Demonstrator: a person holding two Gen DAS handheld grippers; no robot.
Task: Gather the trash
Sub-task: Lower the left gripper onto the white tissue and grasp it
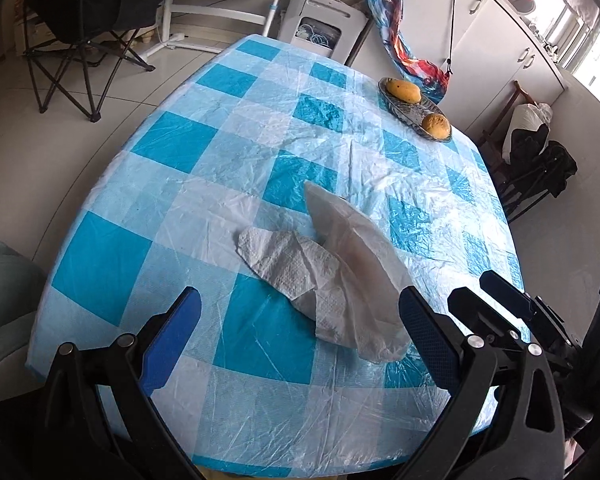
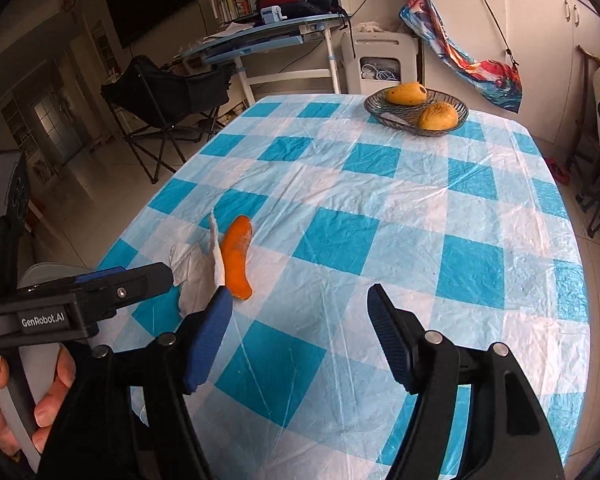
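A crumpled white paper towel (image 1: pixel 300 276) lies on the blue-and-white checked tablecloth (image 1: pixel 204 148), with a pale peel piece (image 1: pixel 352 236) standing against it. In the right wrist view the towel (image 2: pixel 198 276) lies beside an orange mango peel (image 2: pixel 238 256). My left gripper (image 1: pixel 300 316) is open, its jaws on either side of the towel's near end, just above the table. My right gripper (image 2: pixel 300 312) is open and empty, to the right of the peel. The left gripper also shows in the right wrist view (image 2: pixel 140 276), next to the towel.
A glass fruit bowl (image 2: pixel 380 112) with two mangoes (image 2: pixel 406 94) stands at the table's far right corner; it also shows in the left wrist view (image 1: pixel 412 114). A folding chair (image 2: pixel 168 96), a desk (image 2: pixel 260 36) and white cabinets (image 2: pixel 540 40) surround the table.
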